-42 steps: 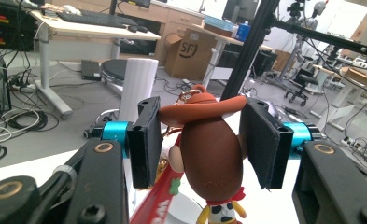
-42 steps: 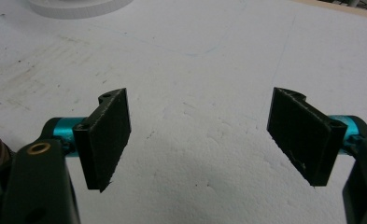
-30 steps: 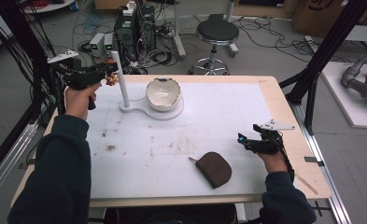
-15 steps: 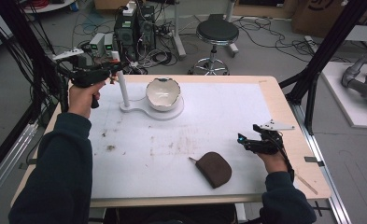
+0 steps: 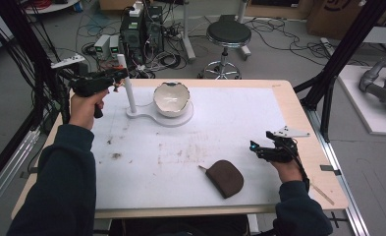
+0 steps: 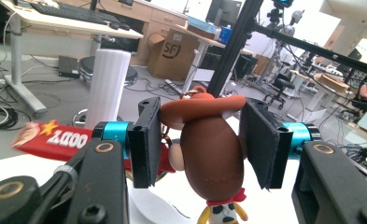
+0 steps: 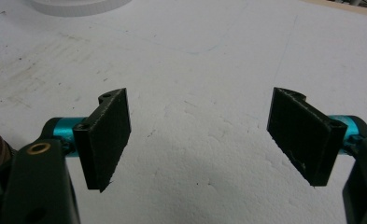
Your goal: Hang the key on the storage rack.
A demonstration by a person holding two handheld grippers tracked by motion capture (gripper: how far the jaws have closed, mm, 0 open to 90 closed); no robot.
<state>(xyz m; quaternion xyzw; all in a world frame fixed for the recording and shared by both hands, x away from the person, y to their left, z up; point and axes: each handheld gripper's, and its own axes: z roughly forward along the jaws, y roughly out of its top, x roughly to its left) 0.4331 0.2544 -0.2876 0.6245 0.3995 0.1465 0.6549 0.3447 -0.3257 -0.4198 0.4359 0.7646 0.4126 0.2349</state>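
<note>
In the left gripper view my left gripper is shut on a small cowboy figure keychain with a brown hat, and its red name tag hangs off to the side. The white post stands just beyond the jaws. In the high view the left gripper is held in the air at the far left, beside the top of the post. My right gripper hovers low over the table's right side, open and holding nothing, as the right gripper view confirms.
The post rises from a flat white stand that also carries a white bowl with a jagged rim. A brown pouch lies near the front edge, left of my right gripper. The white mat is stained in its middle.
My left gripper has edged a little closer to the top of the post with the figure in it. The right gripper has stayed put.
</note>
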